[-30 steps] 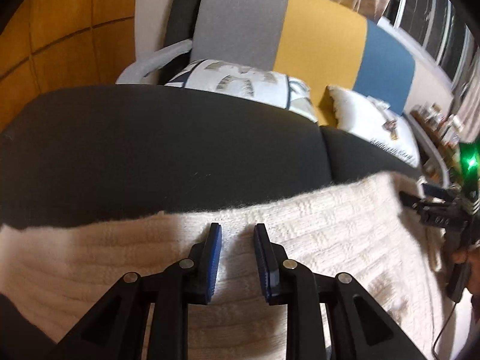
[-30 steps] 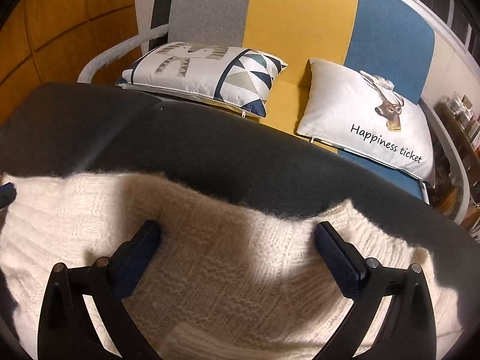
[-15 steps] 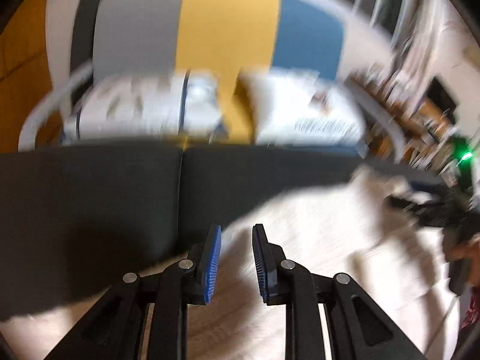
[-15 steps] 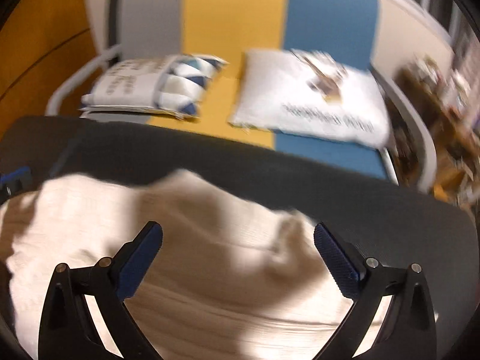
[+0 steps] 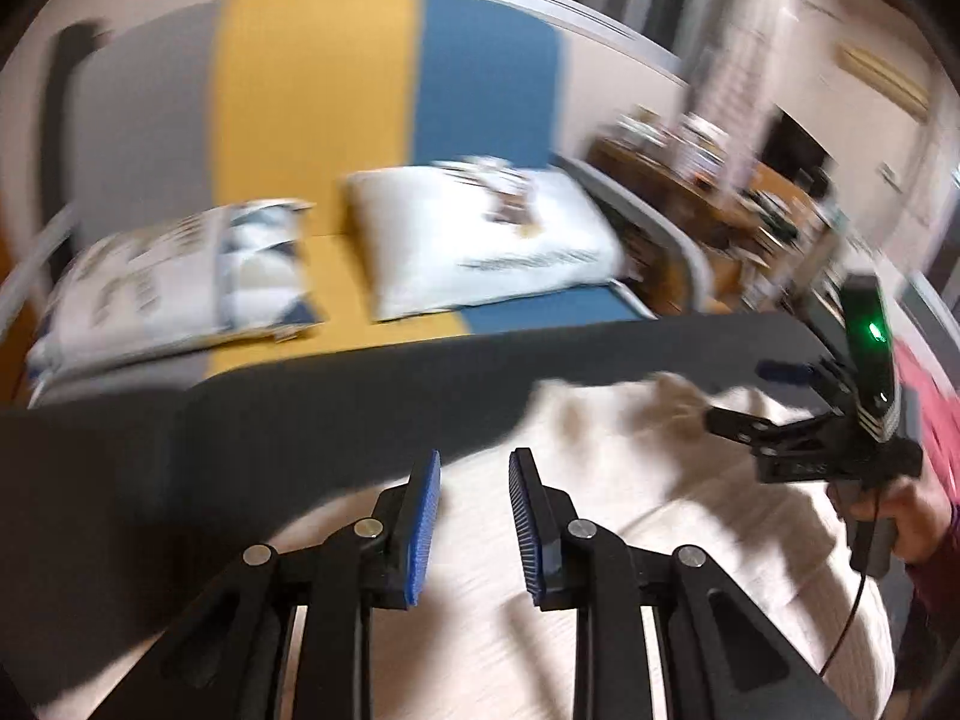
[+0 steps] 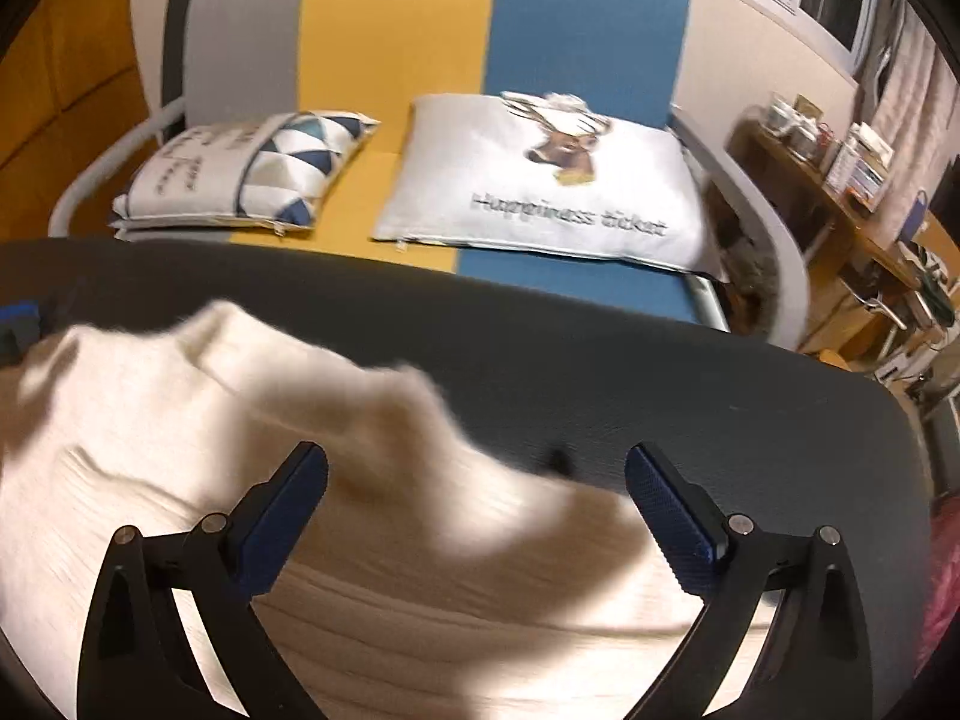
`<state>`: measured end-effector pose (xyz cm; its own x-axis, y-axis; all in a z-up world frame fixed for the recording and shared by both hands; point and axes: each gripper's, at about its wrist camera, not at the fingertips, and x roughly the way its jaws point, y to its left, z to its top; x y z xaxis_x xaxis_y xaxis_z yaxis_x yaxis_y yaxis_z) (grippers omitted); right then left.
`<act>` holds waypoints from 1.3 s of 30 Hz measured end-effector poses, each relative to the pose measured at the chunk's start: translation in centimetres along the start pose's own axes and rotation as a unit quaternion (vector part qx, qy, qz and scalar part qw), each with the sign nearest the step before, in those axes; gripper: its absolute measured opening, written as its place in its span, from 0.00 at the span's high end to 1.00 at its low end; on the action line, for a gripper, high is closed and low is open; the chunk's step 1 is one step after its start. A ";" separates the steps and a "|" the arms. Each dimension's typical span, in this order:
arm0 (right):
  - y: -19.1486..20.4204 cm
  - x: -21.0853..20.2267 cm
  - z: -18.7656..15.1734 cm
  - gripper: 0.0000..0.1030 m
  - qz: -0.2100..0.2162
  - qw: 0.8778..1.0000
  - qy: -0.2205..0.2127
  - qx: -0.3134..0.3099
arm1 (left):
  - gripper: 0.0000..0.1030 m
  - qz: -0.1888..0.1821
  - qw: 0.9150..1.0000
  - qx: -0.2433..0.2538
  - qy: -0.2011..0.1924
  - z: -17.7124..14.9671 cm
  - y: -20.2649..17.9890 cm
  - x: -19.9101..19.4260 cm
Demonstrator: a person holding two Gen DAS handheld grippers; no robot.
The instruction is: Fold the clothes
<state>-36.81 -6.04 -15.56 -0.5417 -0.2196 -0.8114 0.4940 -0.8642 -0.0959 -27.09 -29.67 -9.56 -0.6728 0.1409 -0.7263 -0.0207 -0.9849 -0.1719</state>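
A cream knitted sweater [image 5: 630, 540] lies spread on a dark grey padded surface [image 5: 180, 432]. My left gripper [image 5: 474, 468] hovers over the sweater's far edge. Its blue pads stand a narrow gap apart with nothing between them. Further right in that view my right gripper [image 5: 744, 396] is held by a hand [image 5: 912, 516] above the sweater's rumpled far corner. In the right wrist view the right gripper [image 6: 477, 480] stands wide open over the sweater [image 6: 180, 420], its fingers empty. A blue tip of the left gripper [image 6: 18, 315] shows at the left edge.
Behind the dark surface [image 6: 660, 372] stands a grey, yellow and blue sofa [image 6: 396, 18] with a patterned cushion [image 6: 240, 174] and a white deer cushion [image 6: 540, 180]. At the right is a cluttered wooden shelf [image 6: 840, 180]. A pink cloth [image 5: 936, 396] shows by the hand.
Both grippers have swung to the right along the sweater's far edge, and the left one has rolled. The sweater's far right corner now looks rumpled. Neither gripper's jaw gap has changed.
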 end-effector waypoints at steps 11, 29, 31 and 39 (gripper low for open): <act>-2.6 2.2 -2.3 0.01 0.065 0.997 0.006 0.035 | 0.81 -0.046 0.996 0.057 0.059 1.2 -2.4 4.1; -3.7 -0.9 -5.9 0.00 0.178 0.983 -0.033 0.019 | 0.78 -0.247 0.945 -0.058 0.208 5.8 -6.9 14.2; -4.0 -1.2 -5.9 0.00 0.185 0.982 -0.037 0.026 | 0.78 -0.244 0.944 -0.053 0.215 5.9 -7.3 14.7; -4.1 -1.5 -5.8 0.00 0.189 0.981 -0.041 0.032 | 0.78 -0.234 0.944 -0.084 0.219 6.0 -5.3 14.0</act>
<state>-34.11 0.47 -17.30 -0.3820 -0.5634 -0.7326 0.6282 -0.7397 0.2412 -40.78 -23.05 -14.83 -0.2489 0.6202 -0.7439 -0.0973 -0.7802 -0.6179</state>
